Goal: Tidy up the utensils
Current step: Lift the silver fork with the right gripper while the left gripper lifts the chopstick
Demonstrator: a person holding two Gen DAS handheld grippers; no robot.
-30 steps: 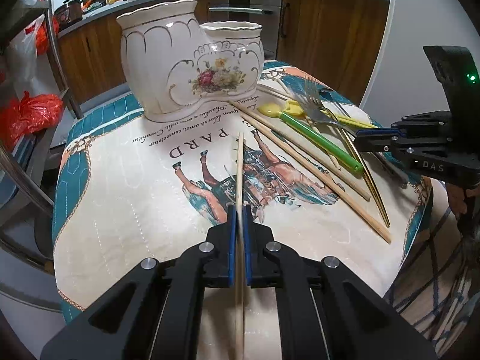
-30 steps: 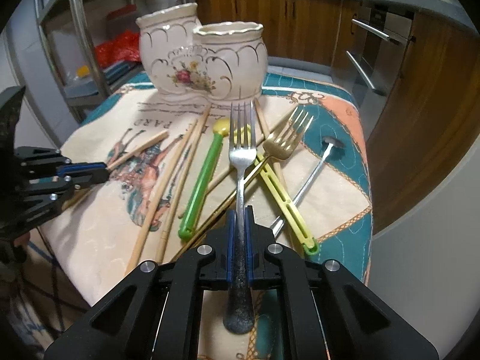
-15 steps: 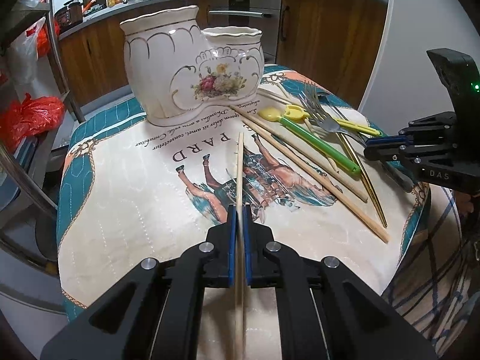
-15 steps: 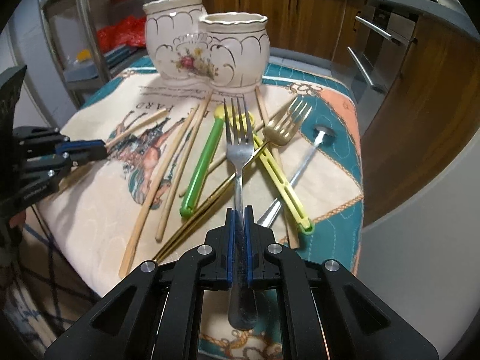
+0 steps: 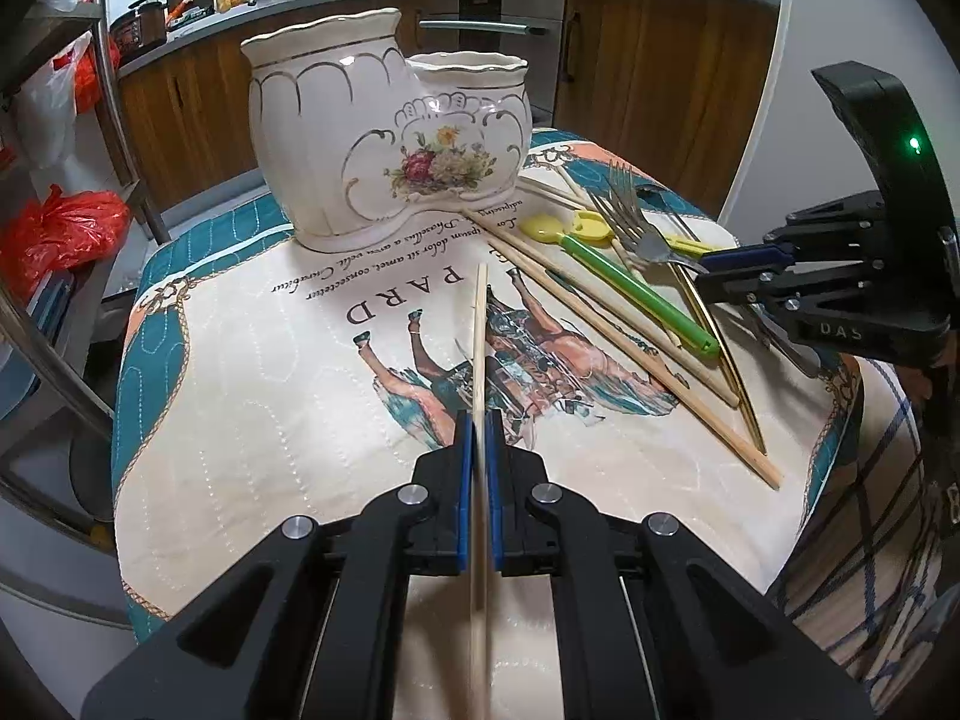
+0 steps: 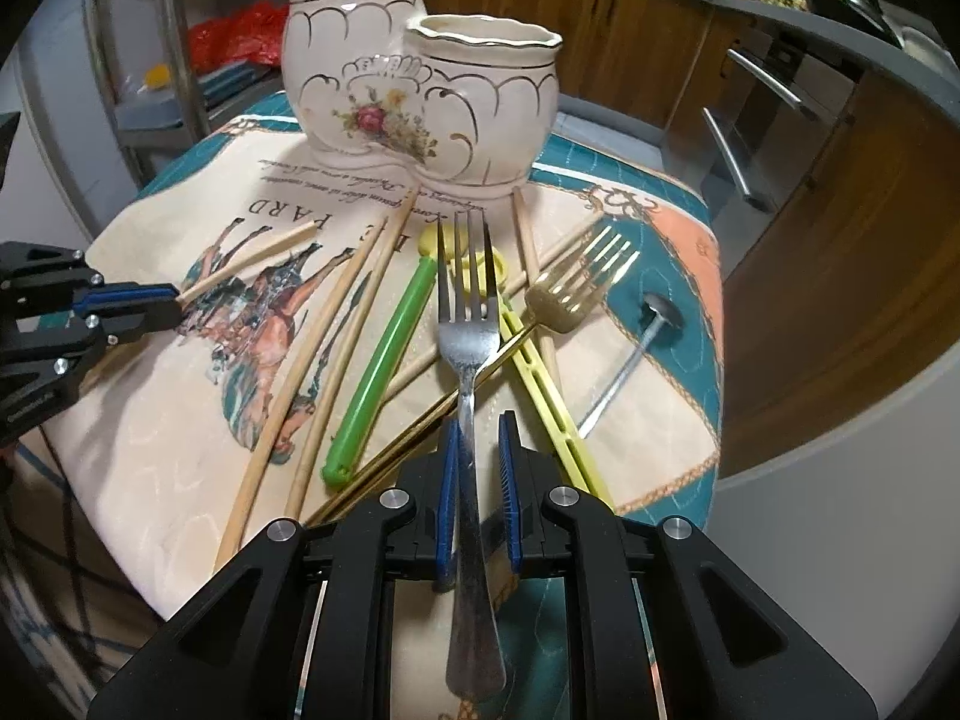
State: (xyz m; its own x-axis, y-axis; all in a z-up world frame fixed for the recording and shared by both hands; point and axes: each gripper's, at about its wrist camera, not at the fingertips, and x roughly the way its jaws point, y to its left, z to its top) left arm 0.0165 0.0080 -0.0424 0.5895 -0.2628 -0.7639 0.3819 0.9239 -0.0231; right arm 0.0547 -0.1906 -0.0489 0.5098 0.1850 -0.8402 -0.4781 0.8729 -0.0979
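The left gripper (image 5: 478,420) is closed on a wooden chopstick (image 5: 479,336), which projects forward over the printed cloth (image 5: 252,372) toward the two-compartment ceramic holder (image 5: 384,138) at the far edge. The right gripper (image 6: 478,426) has its jaws parted; the steel fork (image 6: 468,324) lies between the blue pads (image 6: 447,480), its handle against the left pad and clear of the right one. Loose utensils lie crossed on the cloth beneath and beside it (contact between individual items cannot be resolved): a gold fork (image 6: 579,291), a green-handled spoon (image 6: 384,360), a yellow-handled utensil (image 6: 540,372), two wooden chopsticks (image 6: 324,354) and a steel spoon (image 6: 630,354).
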